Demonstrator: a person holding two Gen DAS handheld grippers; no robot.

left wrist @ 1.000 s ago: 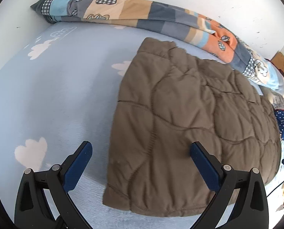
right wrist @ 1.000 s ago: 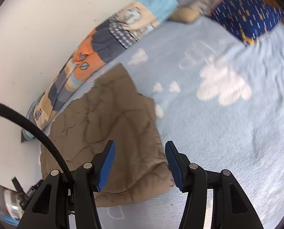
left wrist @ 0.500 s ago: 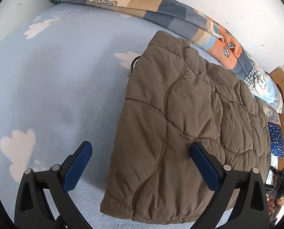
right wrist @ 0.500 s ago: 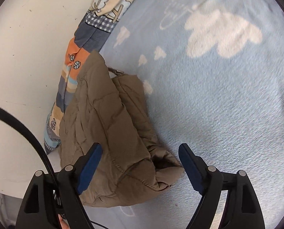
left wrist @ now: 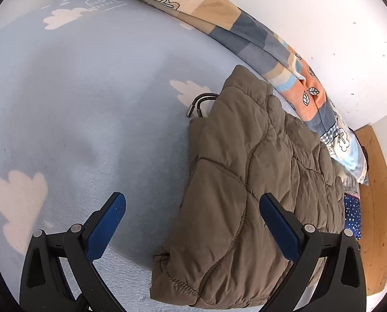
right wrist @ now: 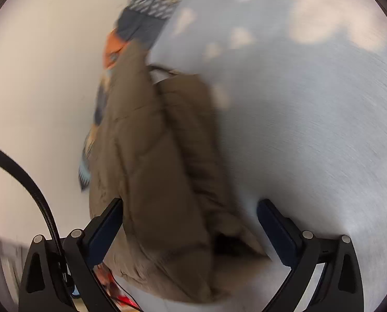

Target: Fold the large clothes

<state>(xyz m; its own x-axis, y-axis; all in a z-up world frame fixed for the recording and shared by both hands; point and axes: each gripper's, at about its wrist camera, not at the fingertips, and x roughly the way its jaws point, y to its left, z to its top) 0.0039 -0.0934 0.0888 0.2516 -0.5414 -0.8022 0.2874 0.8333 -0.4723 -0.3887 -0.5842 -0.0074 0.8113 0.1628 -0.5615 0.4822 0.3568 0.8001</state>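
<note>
Brown quilted jacket (left wrist: pixel 245 189) lay folded on the bed (left wrist: pixel 89 104); left tongs (left wrist: pixel 192 208) apart, right tongs (right wrist: pixel 189 214) opening astride its end, empty; grab all layers together.

Both pictures are bright with soft daylight. The left wrist picture is sharp; the wall (left wrist: pixel 310 13) at 1 o'clock glares white. The right wrist picture is smeared all over. Round edges bend, corners are black.
</note>
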